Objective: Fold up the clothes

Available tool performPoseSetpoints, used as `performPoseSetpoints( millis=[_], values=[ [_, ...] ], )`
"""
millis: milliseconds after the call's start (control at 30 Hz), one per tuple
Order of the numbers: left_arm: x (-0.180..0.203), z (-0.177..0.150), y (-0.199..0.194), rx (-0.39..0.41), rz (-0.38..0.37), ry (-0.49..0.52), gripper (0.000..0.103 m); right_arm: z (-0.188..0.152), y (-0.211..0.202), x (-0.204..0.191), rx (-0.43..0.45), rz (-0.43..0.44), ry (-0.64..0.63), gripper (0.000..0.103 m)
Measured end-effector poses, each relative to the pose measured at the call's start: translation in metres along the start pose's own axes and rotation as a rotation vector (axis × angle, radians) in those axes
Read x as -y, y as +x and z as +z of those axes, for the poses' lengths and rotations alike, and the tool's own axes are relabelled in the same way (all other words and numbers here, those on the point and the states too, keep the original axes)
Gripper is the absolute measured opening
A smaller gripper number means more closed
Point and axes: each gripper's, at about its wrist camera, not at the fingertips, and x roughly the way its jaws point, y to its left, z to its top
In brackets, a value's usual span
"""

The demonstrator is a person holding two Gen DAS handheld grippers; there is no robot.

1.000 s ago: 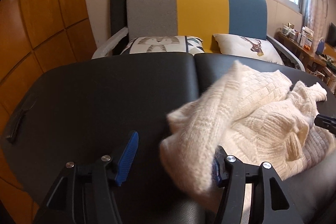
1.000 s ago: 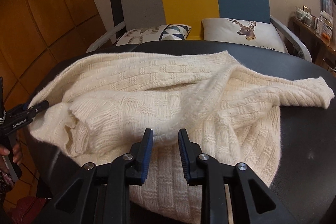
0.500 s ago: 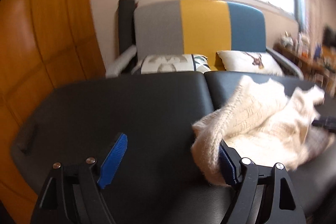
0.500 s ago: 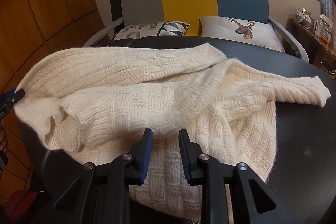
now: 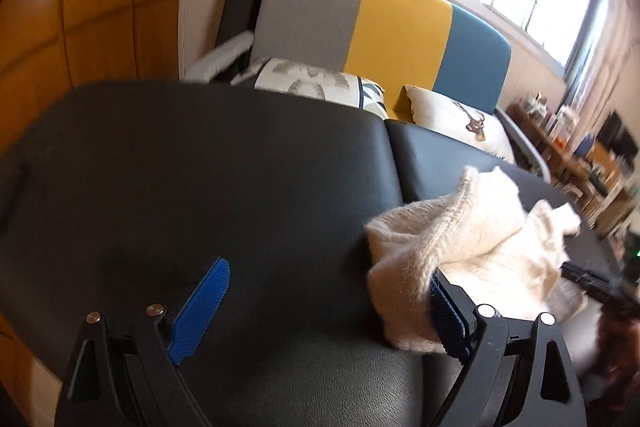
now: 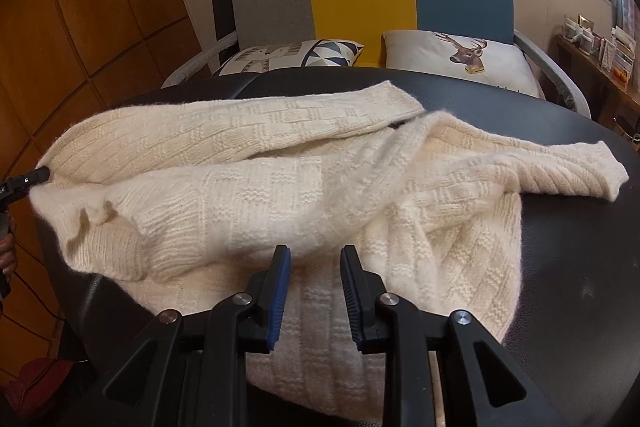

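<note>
Cream knit sweater (image 6: 304, 187) lies bunched across the black padded table (image 5: 224, 167), one sleeve trailing toward the right edge in the right wrist view, the body rumpled and partly doubled over itself. Left gripper (image 5: 324, 311): jaws opening, now wide apart; a fold of the sweater's edge drapes against the inner face of its right-hand finger, the other finger stands clear over bare table, so nothing is pinched, the cloth is just hung up on one pad. Right gripper (image 6: 314, 287): fingers narrowly apart, parallel, hovering at the near hem with knit visible under and beyond the gap; no sign that the pads press on fabric, reads as not gripping. Step in hand looks like a release on the left side after laying out or dragging an edge; the fold proper is not yet made, as the garment is nowhere near flat. Next move probably calls for the left to clear the snagged fold without dragging it along, then re-grasp at a clean corner or shoulder while the right takes the hem, and for the body to be spread flat before any sleeve goes in. Fuzzy loose knit will likely cling to the ribbed pads.
</note>
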Motion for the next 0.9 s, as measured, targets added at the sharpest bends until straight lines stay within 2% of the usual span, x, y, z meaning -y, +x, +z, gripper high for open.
performPoseSetpoints(
  millis=[133,200,300,333,400,467,567,667,733,800,900],
  values=[
    [0.002,-0.008,0.007,-0.065,-0.084,-0.025,0.094,0.002,0.002,0.003,-0.004,-0.001,0.005,0.025],
    [0.024,-0.018,0.016,-0.095,-0.001,0.083,0.094,0.002,0.003,-0.002,-0.005,0.009,-0.002,0.025],
    [0.073,-0.045,0.017,-0.076,0.064,0.412,0.094,0.002,0.004,-0.011,-0.005,0.02,-0.027,0.025],
    [0.085,-0.055,0.015,-0.068,0.054,0.484,0.094,0.001,0.004,-0.013,-0.008,0.022,-0.032,0.025],
    [0.096,-0.067,0.01,-0.074,-0.016,0.543,0.094,0.0,0.005,-0.013,-0.014,0.021,-0.043,0.025],
    [0.098,-0.073,0.001,-0.064,-0.058,0.546,0.094,0.0,0.005,-0.012,-0.015,0.017,-0.044,0.025],
    [0.088,-0.07,-0.016,-0.022,-0.057,0.448,0.094,0.001,0.003,-0.008,-0.005,0.006,-0.041,0.025],
    [0.095,-0.073,-0.041,0.095,-0.074,0.443,0.094,0.003,0.004,-0.007,-0.015,-0.009,-0.057,0.025],
    [0.113,-0.077,-0.048,0.149,-0.062,0.531,0.094,0.005,0.003,-0.007,-0.017,-0.01,-0.068,0.025],
    [0.132,-0.085,-0.042,0.17,-0.032,0.668,0.094,0.006,0.001,-0.009,-0.019,-0.022,-0.101,0.025],
    [0.158,-0.104,-0.021,0.148,0.006,0.851,0.094,0.003,-0.006,-0.01,-0.02,-0.042,-0.153,0.025]
  ],
)
